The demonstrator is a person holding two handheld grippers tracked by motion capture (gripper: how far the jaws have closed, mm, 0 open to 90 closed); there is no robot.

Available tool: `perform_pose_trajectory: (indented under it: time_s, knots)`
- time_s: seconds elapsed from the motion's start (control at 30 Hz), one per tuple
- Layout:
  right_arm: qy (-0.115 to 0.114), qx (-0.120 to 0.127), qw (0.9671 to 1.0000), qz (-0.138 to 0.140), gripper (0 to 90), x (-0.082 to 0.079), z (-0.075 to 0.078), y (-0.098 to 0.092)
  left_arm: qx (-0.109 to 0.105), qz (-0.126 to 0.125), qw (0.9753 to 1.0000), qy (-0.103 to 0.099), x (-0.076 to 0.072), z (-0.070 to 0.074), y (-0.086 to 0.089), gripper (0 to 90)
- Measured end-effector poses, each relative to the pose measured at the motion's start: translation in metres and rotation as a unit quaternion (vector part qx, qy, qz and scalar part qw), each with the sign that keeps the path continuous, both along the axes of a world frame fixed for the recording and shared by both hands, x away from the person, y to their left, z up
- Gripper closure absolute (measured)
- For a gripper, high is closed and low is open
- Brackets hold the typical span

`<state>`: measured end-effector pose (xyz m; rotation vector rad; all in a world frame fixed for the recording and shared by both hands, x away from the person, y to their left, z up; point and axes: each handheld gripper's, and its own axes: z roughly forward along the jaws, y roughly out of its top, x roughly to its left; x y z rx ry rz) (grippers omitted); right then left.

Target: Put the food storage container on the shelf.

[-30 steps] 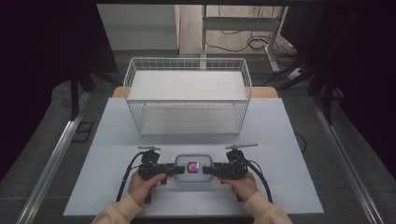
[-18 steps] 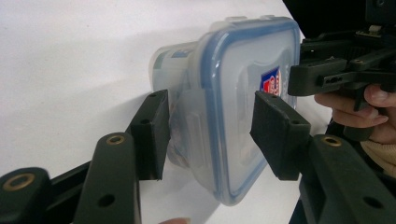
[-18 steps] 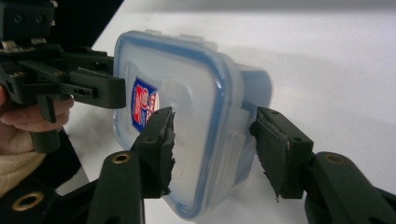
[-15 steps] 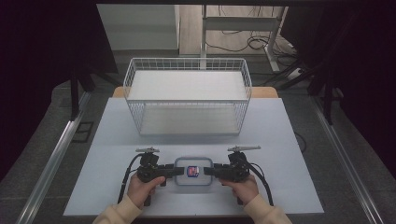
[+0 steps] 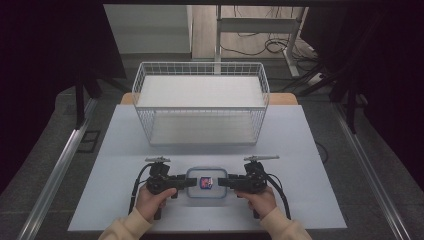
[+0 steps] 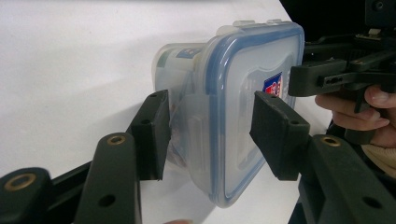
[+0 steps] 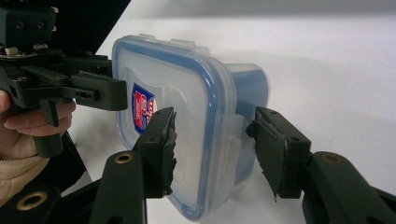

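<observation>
A clear plastic container with a blue-sealed lid and a red and blue label lies near the table's front edge. My left gripper holds its left end and my right gripper its right end. In the left gripper view my left gripper has one jaw on the lid and the other against the base of the container. In the right gripper view my right gripper clamps the container the same way, over a side latch. Both grippers are shut on it.
A white wire basket stands at the back middle of the white table. Dark floor and metal rails flank the table on both sides. Cables trail from both grippers toward the person's hands at the front edge.
Both grippers have drawn in slightly on the container's ends. The container has barely shifted toward the person.
</observation>
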<state>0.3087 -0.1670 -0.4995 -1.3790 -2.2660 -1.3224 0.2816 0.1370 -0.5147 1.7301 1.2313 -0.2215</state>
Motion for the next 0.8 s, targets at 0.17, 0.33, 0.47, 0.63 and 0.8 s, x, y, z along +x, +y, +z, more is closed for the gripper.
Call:
perform_pose_trajectory:
  time_s: [0.17,0.33,0.47,0.63,0.8]
  knots:
    - [-0.008,-0.001,1.0,0.001,49.3,0.004,0.006,0.002,-0.002,0.003,1.0,-0.006,0.003,0.005,0.002,48.5]
    - [-0.02,-0.011,0.9997,0.005,49.3,0.014,0.017,0.006,-0.003,0.008,0.9999,-0.013,0.011,0.011,0.003,47.9]
    - [-0.027,-0.017,0.9994,0.01,49.3,0.025,0.028,0.009,-0.007,0.01,0.9997,-0.019,0.02,0.019,0.006,47.9]
    - [-0.033,-0.019,0.9992,0.014,49.2,0.038,0.042,0.011,-0.011,0.017,0.9992,-0.034,0.034,0.034,0.007,47.9]
    - [-0.049,-0.02,0.9985,0.015,49.2,0.05,0.064,0.013,-0.01,0.019,0.9985,-0.051,0.045,0.056,0.009,47.9]
